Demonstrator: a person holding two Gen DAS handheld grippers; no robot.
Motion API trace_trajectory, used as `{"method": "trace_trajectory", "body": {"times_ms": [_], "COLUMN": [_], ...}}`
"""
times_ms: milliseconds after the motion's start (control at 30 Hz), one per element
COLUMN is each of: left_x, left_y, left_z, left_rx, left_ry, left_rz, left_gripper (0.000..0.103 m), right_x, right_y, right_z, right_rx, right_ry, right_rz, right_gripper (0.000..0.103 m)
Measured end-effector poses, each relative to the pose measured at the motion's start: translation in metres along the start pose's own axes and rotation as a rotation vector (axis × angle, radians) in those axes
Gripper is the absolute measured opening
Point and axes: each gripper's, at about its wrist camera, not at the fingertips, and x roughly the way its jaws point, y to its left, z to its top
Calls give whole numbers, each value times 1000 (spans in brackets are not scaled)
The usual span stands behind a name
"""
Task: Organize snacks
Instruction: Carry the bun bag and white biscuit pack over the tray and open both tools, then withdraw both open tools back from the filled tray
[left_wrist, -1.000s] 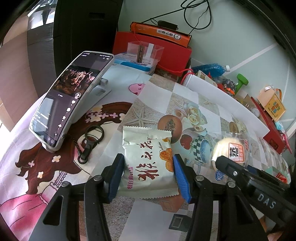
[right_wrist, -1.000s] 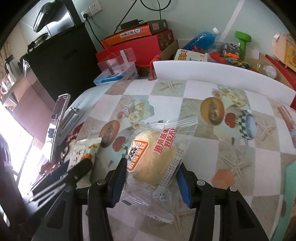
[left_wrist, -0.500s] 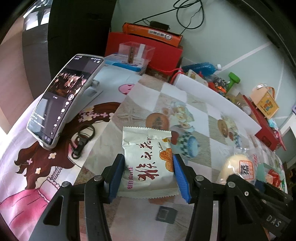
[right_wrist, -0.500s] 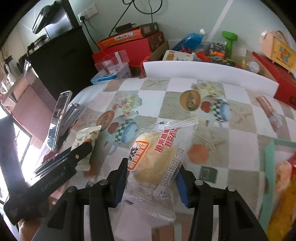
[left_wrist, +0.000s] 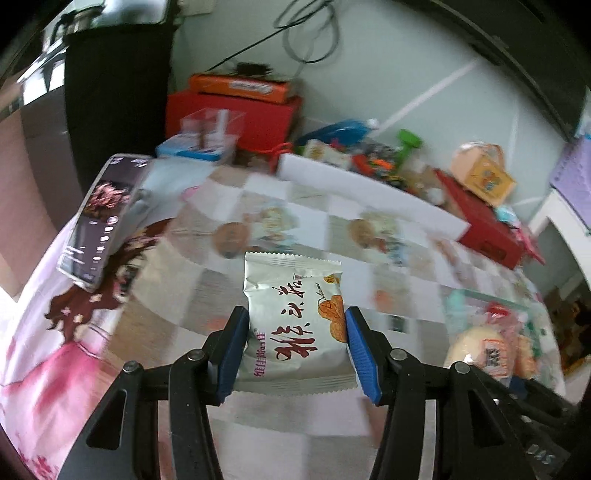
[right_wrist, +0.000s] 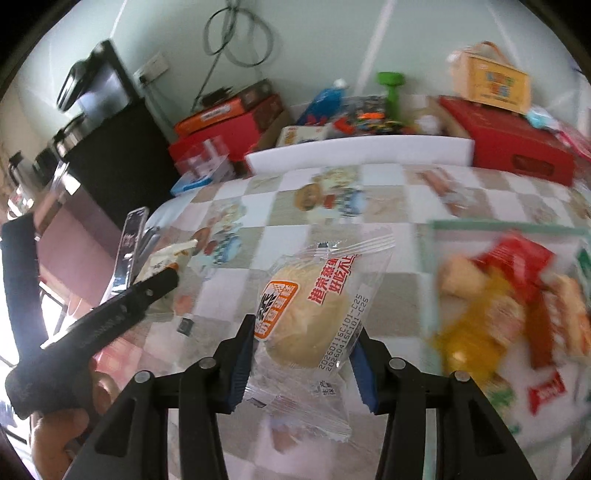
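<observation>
A phone (left_wrist: 107, 221) leans at the left edge of the checkered surface (left_wrist: 388, 218), where a dark cabinet (left_wrist: 118, 96) stands behind. At centre, the left hand-held gripper (left_wrist: 295, 343) is clamped on a white snack packet (left_wrist: 295, 314), raised above open cloth. Red boxes (left_wrist: 232, 114) and clutter line the far wall. To the right, the right hand-held gripper (right_wrist: 301, 363) grips a clear-wrapped bun (right_wrist: 310, 317) just beside a green-rimmed tray (right_wrist: 509, 230) of snacks near the right edge.
</observation>
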Motion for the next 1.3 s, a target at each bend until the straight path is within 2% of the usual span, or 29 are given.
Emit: {"method": "trace_trajectory", "body": {"times_ms": [100, 200, 433, 633, 800, 867, 933, 1000, 1033, 1067, 1100, 1167, 1200, 1300], "left_x": [-10, -14, -12, -4, -1, -5, -9, -10, -11, -9, -9, -9, -10, -11], "left_y": [-30, -66, -160, -217, -234, -232, -228, -221, -215, -211, -204, -191, -185, -167], "left_z": [-6, -15, -34, -58, -68, -69, -68, -64, -63, -62, -61, -61, -62, -65], "left_rx": [1, 45, 251, 382, 383, 396, 392, 368, 350, 338, 322, 295, 286, 259], "left_ry": [-10, -5, 26, 82, 106, 90, 73, 65, 58, 54, 46, 30, 23, 5], "left_rz": [-59, -113, -216, -279, -328, -300, -272, -251, -231, -216, -190, -130, -103, -6], "left_gripper": [55, 55, 55, 55, 58, 68, 70, 71, 76, 84, 88, 94, 95, 102], "right_x": [-25, -49, -85, -88, -87, -87, -89, -89, -89, -89, -89, -89, -90, -88], "right_y": [-33, -68, -149, -187, -195, -199, -199, -198, -197, -197, -195, -191, -187, -179], "right_z": [-5, -10, -22, -30, -34, -36, -38, -39, -39, -39, -40, -41, -42, -46], "right_rx": [57, 116, 267, 341, 360, 361, 357, 351, 346, 343, 335, 315, 300, 263], "right_ry": [-37, -78, -127, -107, -85, -80, -76, -71, -69, -67, -65, -66, -70, -66], "right_rz": [-41, -103, -239, -243, -239, -241, -247, -250, -250, -249, -251, -260, -264, -269], "right_gripper": [51, 51, 51, 51, 53, 53, 53, 58, 61, 72, 87, 99, 103, 103]}}
